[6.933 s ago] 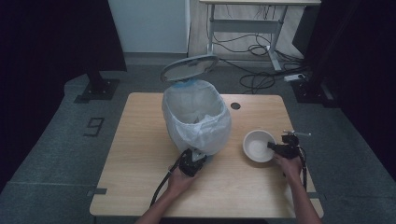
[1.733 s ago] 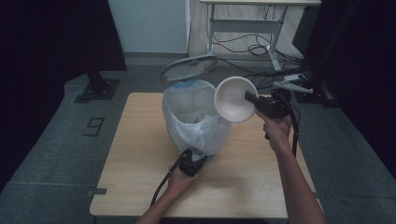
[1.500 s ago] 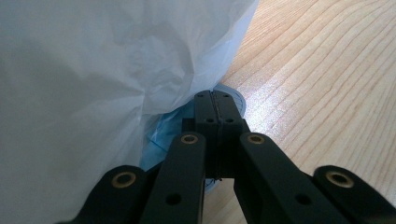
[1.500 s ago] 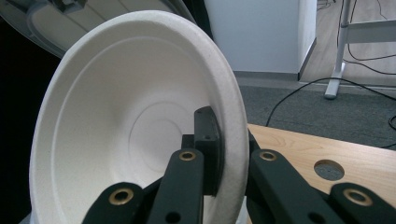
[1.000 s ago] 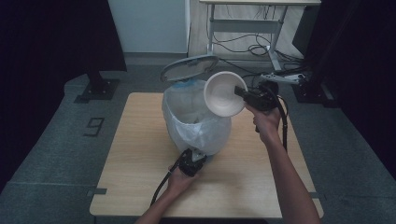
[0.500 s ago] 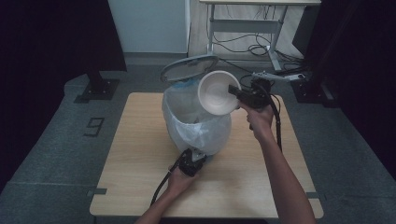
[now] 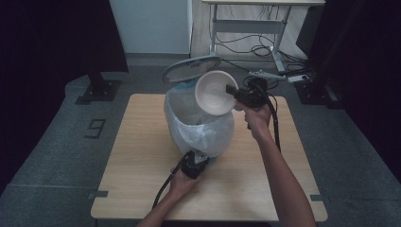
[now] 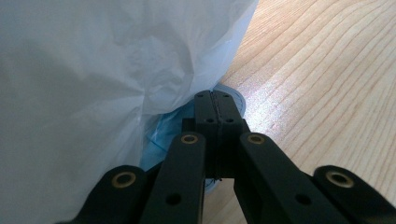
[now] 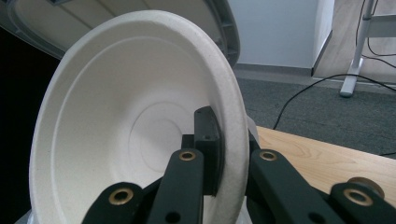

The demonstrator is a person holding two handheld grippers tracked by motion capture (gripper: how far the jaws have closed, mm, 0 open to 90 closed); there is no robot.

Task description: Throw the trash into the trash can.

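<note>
Right gripper (image 7: 235, 94) raised over the far half of the pale wooden table (image 7: 142, 156), jaws clamped on the wall of a white, round, moulded-pulp bowl (image 7: 215, 91). In the right gripper view, one black finger (image 9: 207, 140) lying inside the bowl (image 9: 135, 121) against its inner wall, the other behind the rim on the outside, the wall pinched thin between them near the bowl's lower right edge. Bowl tipped on its side, hollow facing left and slightly toward the camera in the high view, hanging just above the open mouth of a bin lined with a thin, translucent white plastic bag (image 7: 201, 127). Round grey hinged lid (image 7: 191, 68) of the bin standing open, just behind and to the left of the bowl; same lid (image 9: 224, 28) seen close behind the bowl's upper rim in the right gripper view. Right hand (image 7: 257, 118) and forearm reaching in from the lower right, cable trailing along the arm.

Left gripper (image 7: 195, 163) low on the table at the near foot of the bin, held by the left hand (image 7: 182, 182). In the left gripper view, both black fingers (image 8: 215, 116) pressed flat together with no gap, tips resting on a small grey-blue pedal-like part (image 8: 233, 95) at the bin's base, nothing visibly gripped between them. Crumpled white bag (image 8: 93, 93) billowing just left of the closed jaws, a fold of blue film (image 8: 161, 135) beneath it touching the left finger's side.
</note>
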